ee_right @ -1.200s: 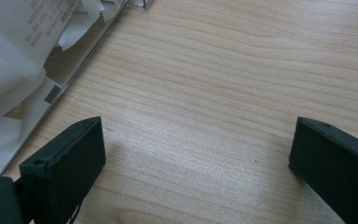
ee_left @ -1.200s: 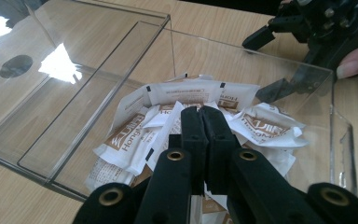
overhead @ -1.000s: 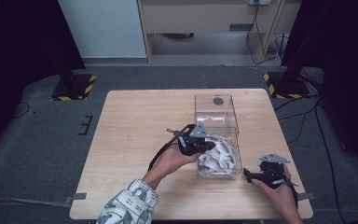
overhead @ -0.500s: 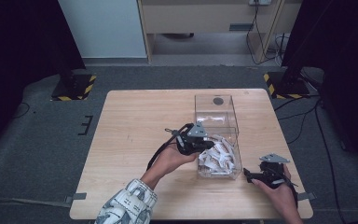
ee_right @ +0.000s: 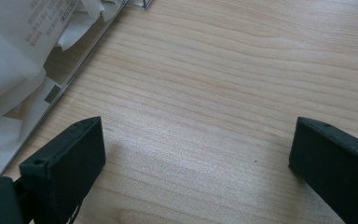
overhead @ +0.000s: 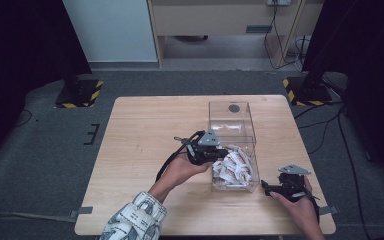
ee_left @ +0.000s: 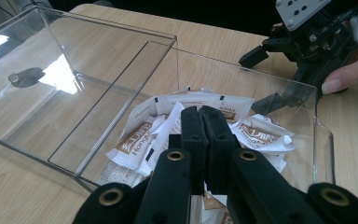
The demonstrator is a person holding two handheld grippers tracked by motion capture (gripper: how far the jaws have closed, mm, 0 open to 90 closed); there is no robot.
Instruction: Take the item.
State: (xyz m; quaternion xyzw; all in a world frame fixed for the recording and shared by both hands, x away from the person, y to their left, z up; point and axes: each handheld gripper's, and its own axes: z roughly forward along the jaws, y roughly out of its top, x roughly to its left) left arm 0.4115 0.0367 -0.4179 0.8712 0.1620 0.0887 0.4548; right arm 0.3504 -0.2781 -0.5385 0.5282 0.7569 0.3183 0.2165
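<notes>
The left gripper [ee_left: 204, 116] has its two black jaws pressed flat together, nothing visibly caught between them, and their tips hover just above the pile of sachets [ee_left: 191, 126] in the clear box [ee_left: 88, 51]. In the high view this left gripper [overhead: 215, 152] sits at the box's 9 o'clock edge, held by the left hand [overhead: 182, 169], whose patterned sleeve [overhead: 136, 220] comes up from 6 o'clock.

The right gripper [ee_right: 193, 158] has its jaws spread wide over bare wood, gripping nothing. In the high view the right gripper [overhead: 280, 189] rests on the table [overhead: 140, 145] just beside the box's near right corner, at about 4 o'clock from the box, in the right hand [overhead: 300, 207].

The clear box [overhead: 232, 145] is a transparent case with a divider wall. The near compartment, toward 6 o'clock, holds the white-and-brown sachets [overhead: 235, 167], heaped loosely. The far compartment, toward 12 o'clock, shows something pale on its floor, and a dark round spot [overhead: 234, 108] sits near its far end.
</notes>
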